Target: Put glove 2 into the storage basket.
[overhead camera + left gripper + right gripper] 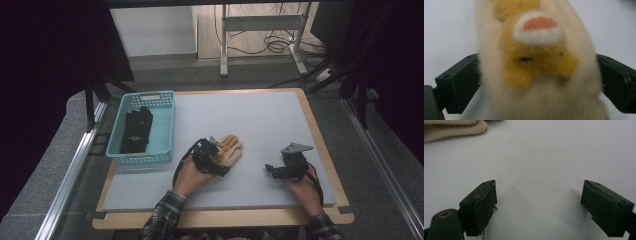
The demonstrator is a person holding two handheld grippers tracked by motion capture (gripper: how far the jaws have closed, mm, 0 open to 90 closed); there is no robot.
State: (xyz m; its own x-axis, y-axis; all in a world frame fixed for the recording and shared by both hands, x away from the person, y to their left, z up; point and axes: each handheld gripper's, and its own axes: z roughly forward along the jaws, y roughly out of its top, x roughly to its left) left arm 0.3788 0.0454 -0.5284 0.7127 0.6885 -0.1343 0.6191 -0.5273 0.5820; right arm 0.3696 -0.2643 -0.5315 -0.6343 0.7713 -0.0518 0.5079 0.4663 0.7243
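A tan, furry glove [229, 152] lies flat near the middle of the grey table [260, 120], fingers pointing toward one o'clock. The left gripper [212, 156] straddles its wrist end, jaws spread on either side; whether they press is unclear. The right gripper [280, 169], wide open and empty, rests at the glove's four o'clock. A teal basket [165, 107] holding dark items sits at ten o'clock.

Fuzzy cream-and-yellow plush glove [541, 67] blurred at close range, cut off top and bottom in left gripper view; left tongs [216, 152] cover its cuff in high view. Black items in turquoise plastic basket [165, 135] too dark to identify.
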